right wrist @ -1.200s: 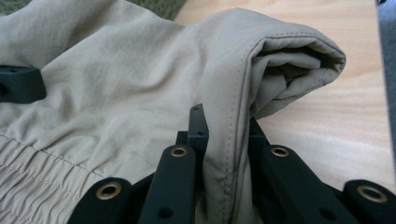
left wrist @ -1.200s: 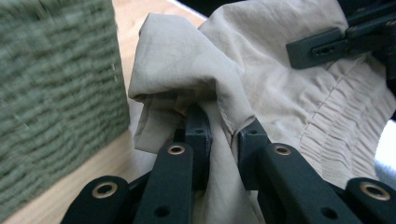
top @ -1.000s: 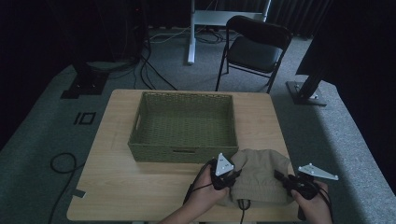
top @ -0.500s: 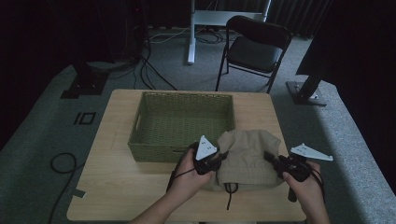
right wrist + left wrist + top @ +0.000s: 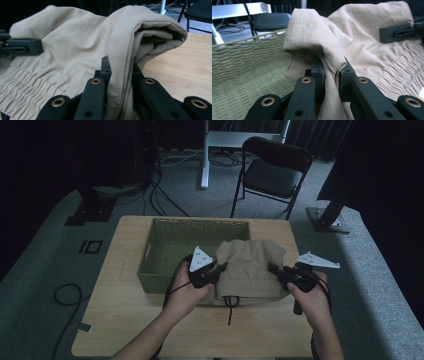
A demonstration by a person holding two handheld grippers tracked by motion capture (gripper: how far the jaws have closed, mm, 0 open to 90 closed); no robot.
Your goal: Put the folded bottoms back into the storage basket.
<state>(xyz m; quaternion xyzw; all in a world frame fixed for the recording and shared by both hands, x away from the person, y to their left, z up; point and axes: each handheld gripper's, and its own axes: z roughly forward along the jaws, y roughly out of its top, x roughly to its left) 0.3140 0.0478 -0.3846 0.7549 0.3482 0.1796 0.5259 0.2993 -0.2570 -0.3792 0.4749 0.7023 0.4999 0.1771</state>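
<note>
A folded beige garment (image 5: 250, 267) with an elastic waistband and a dark drawstring (image 5: 230, 307) hangs between my two grippers, above the table's near half. Its far edge lies over the right front corner of the green woven basket (image 5: 155, 282). My left gripper (image 5: 220, 268) is shut on the garment's left edge; in the left gripper view the cloth (image 5: 367, 42) is pinched between the jaws (image 5: 332, 75). On the right edge my right gripper (image 5: 272, 268) is shut as well, with a folded hem (image 5: 75, 42) clamped between its jaws (image 5: 121, 72).
The wooden table (image 5: 125, 320) has bare room left of and in front of the basket. A black folding chair (image 5: 275, 170) and a white desk leg (image 5: 204, 155) stand beyond the table. Cables lie on the grey floor at the left.
Both hands have risen and moved away from the table's front edge toward the basket, carrying the garment. It lay flat near the front edge before; now its far edge reaches the basket.
</note>
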